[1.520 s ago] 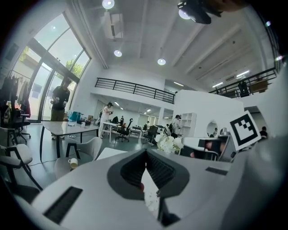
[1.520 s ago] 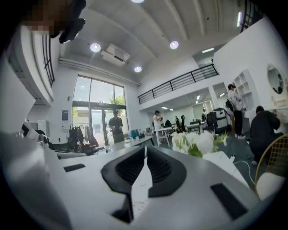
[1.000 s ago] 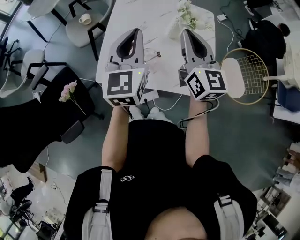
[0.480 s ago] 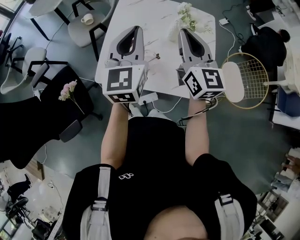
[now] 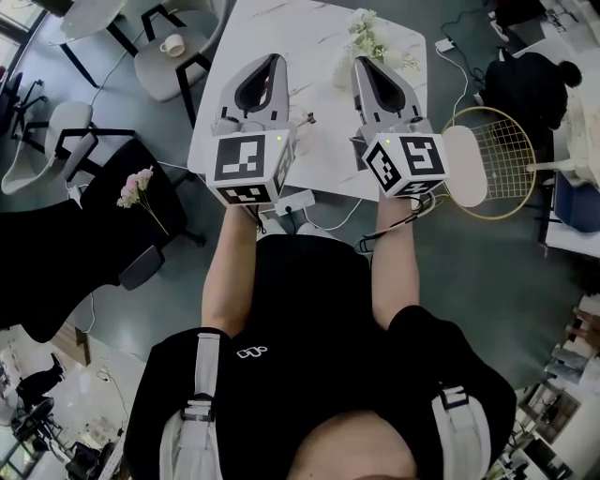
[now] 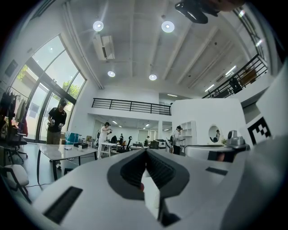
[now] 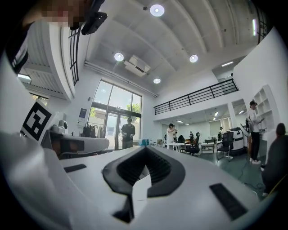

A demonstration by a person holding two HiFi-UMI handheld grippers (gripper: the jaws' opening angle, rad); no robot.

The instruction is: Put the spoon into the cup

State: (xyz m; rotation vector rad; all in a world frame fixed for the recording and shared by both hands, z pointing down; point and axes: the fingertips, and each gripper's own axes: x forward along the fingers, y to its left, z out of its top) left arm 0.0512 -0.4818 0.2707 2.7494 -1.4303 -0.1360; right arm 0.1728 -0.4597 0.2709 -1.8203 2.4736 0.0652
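Note:
A white marble table [image 5: 319, 28] lies below me. On it, between my two grippers, is a small thin metal thing [image 5: 306, 119] that looks like the spoon. A white cup [image 5: 172, 43] stands on a grey chair seat left of the table, away from both grippers. My left gripper [image 5: 272, 58] hovers over the table's left part, jaws shut and empty [image 6: 145, 151]. Over the right part my right gripper [image 5: 359, 61] is held parallel to it, also shut with nothing in it [image 7: 145, 148]. Both gripper views look level across the room and show neither spoon nor cup.
A bunch of white flowers [image 5: 373, 37] lies on the table just beyond the right gripper. A badminton racket [image 5: 497, 150] lies on the floor to the right. Black chairs, one with a pink flower [image 5: 139, 181], stand to the left. Cables trail under the table's near edge.

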